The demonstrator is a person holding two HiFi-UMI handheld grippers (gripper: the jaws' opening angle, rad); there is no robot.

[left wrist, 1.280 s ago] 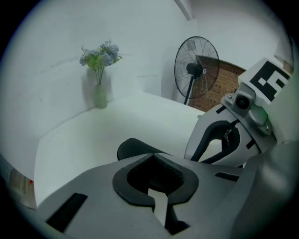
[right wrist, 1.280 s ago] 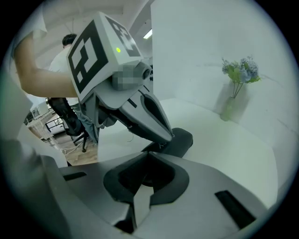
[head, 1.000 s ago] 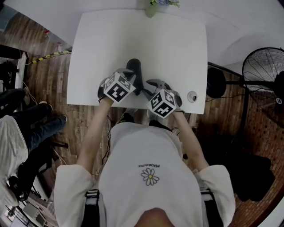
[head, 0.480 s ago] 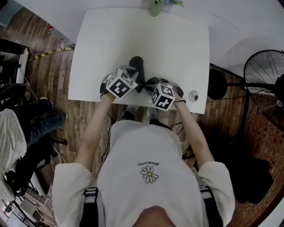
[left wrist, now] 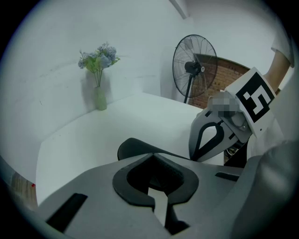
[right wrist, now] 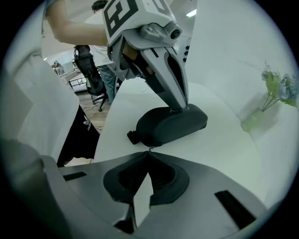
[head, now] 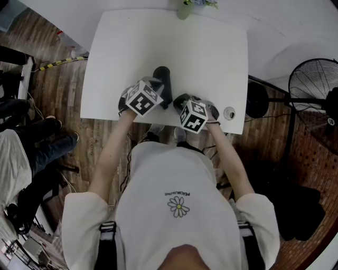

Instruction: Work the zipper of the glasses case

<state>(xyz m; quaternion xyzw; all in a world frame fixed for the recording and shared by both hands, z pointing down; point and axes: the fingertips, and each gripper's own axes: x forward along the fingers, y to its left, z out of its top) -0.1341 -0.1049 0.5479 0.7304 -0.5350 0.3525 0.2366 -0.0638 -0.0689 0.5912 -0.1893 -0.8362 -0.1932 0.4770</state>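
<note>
Right gripper (right wrist: 148, 151): at 6 o'clock, jaw tips closed on the small metal zipper pull (right wrist: 149, 148).
Glasses case (right wrist: 170, 125): black, centre, lying on white table (right wrist: 224, 154).
Left gripper (right wrist: 180, 106): from 12 o'clock, tip touching the case top.
Flowers (right wrist: 275, 88): 3 o'clock.

The left gripper (left wrist: 153, 155) hides most of the glasses case (left wrist: 128, 147); the speck pinched by the right gripper (right wrist: 148, 151), perhaps the zipper pull (right wrist: 150, 149), is too small to tell.

Open tabletop (head: 206, 58) left, right and beyond the case (head: 161, 77); only a vase (head: 183, 10) at the far edge and a small round thing (head: 228, 113) by the near right corner.
</note>
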